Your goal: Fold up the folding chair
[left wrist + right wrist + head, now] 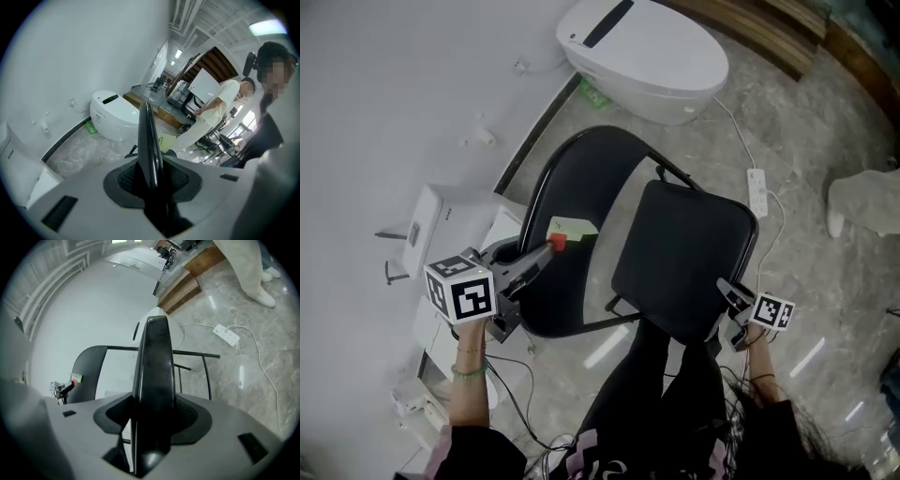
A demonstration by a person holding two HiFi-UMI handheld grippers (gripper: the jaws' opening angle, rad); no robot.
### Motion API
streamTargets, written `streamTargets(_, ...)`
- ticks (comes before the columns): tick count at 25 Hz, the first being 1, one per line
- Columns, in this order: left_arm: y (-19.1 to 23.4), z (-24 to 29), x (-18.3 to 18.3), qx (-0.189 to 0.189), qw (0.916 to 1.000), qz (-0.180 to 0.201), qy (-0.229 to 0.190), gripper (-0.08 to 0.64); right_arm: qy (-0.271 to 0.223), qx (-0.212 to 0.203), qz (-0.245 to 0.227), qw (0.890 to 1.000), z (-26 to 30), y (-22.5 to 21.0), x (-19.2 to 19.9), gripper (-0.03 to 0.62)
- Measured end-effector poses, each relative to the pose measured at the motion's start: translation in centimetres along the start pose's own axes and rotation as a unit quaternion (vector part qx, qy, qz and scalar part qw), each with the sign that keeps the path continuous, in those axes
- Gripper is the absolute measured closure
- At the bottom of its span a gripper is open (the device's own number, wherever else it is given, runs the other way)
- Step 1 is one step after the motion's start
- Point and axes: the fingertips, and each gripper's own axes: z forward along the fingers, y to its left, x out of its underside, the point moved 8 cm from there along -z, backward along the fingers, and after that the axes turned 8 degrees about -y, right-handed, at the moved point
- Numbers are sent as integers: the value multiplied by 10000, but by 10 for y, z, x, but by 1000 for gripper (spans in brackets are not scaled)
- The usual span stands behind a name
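The black folding chair stands on the marble floor, its backrest (581, 183) at the left and its seat (684, 262) tilted up at the right. My left gripper (546, 251) reaches the backrest's left edge beside a yellow-green note (570, 228). In the left gripper view that thin black edge (147, 140) runs between the pads of the left gripper (150, 174), which press on it. My right gripper (729, 295) grips the seat's front right corner. In the right gripper view the thick seat edge (154, 362) fills the jaws of the right gripper (152, 427).
A white toilet (642, 56) stands behind the chair against the white wall. A power strip (758, 192) with its cable lies on the floor to the right. White boxes (441, 225) sit at the left. A wooden step (769, 28) runs along the back right.
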Motion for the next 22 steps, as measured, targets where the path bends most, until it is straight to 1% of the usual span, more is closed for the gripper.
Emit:
streamTargets(2, -10, -8, -11, 48, 10000, 62, 57, 463, -86, -108, 95, 9999, -1, 32, 6, 348)
streamTargets(4, -23, -14, -20, 190, 9998, 18, 77, 466, -141, -347, 242, 9990, 2, 65, 9, 362)
streamTargets(6, -34, -20, -31, 288, 9995, -23, 82, 469, -146, -568, 284, 9979, 12, 98, 10, 382)
streamTargets(8, -42, -29, -38, 222, 9997, 29, 101, 469, -85, -742, 231, 9969, 26, 132, 13, 387)
streamTargets(11, -47, -40, -43, 93, 9998, 119, 118, 469, 9, -693, 187, 9974, 42, 168, 17, 393)
streamTargets(16, -47, -55, -51, 14, 9999, 51, 99, 471, 147, -656, 119, 9977, 67, 209, 18, 393)
streamTargets(19, -60, -57, -56, 11, 9998, 129, 127, 471, 225, -805, 100, 9964, 86, 235, 15, 402)
streamTargets(22, -70, -60, -58, -116, 9996, 206, 177, 469, 375, -904, 71, 9952, 108, 259, 15, 414)
